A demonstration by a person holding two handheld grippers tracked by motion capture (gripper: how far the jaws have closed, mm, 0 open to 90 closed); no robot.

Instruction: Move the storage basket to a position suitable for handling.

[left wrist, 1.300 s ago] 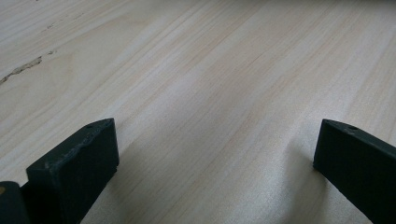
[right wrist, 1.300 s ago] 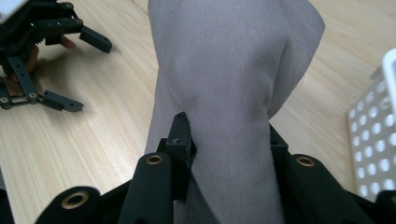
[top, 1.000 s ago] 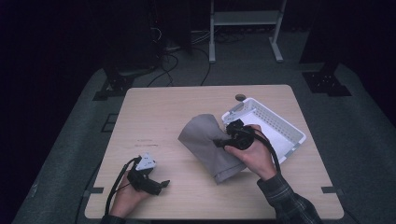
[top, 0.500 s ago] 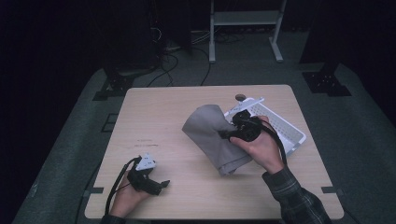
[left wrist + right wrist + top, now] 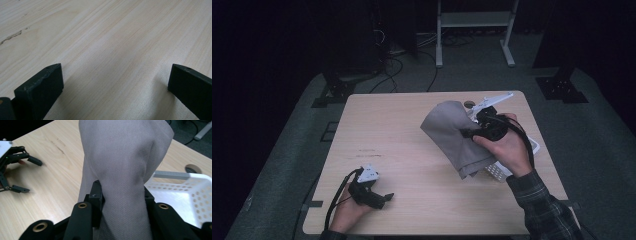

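Lifting the grey cloth point(image 5: 452, 135) higher, right gripper point(image 5: 473, 131) clamped.

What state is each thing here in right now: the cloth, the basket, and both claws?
Grey cloth: bunched, lifted off the table, hanging from the right claw.
Right claw: shut on the cloth.
Left claw: open, empty, resting low on the table.
White basket: upright beside the cloth.

Light wooden table point(image 5: 412, 150); white perforated basket point(image 5: 512, 150) at right edge; left hand-held gripper point(image 5: 379, 197) resting near front-left.
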